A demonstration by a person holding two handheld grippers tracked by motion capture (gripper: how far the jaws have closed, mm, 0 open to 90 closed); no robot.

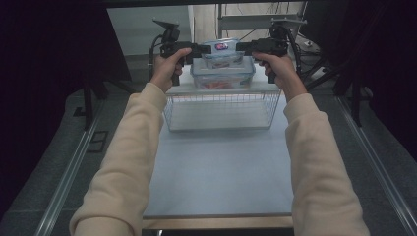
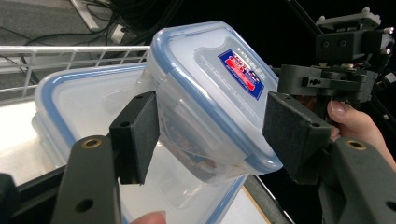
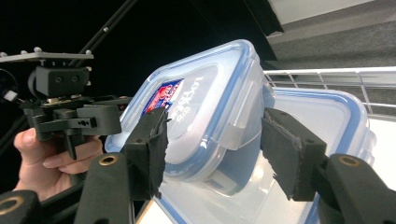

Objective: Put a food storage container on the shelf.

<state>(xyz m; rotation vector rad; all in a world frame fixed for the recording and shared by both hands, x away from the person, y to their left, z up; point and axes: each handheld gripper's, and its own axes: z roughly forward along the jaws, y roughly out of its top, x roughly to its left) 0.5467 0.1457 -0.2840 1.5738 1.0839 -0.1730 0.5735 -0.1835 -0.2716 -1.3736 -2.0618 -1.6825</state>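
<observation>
A small clear container (image 1: 222, 50) with a blue-rimmed lid and a red and blue label hangs tilted between my two grippers at the far end of the table. My left gripper (image 1: 197, 49) grips it from the left. Its pads (image 2: 135, 135) press the container (image 2: 210, 93) at the side and the lid edge. From the right, my right gripper (image 1: 244, 47) is shut on the same container (image 3: 205, 107), across its clip end. Just below sits a larger clear container (image 1: 223, 74) with the same blue rim (image 2: 60, 93), its lid on.
A white wire basket (image 1: 221, 110) stands on the pale table (image 1: 221, 172), in front of the larger container, which rests on a white surface. Dark stands and cables flank the far end. Metal rails run along both table sides.
</observation>
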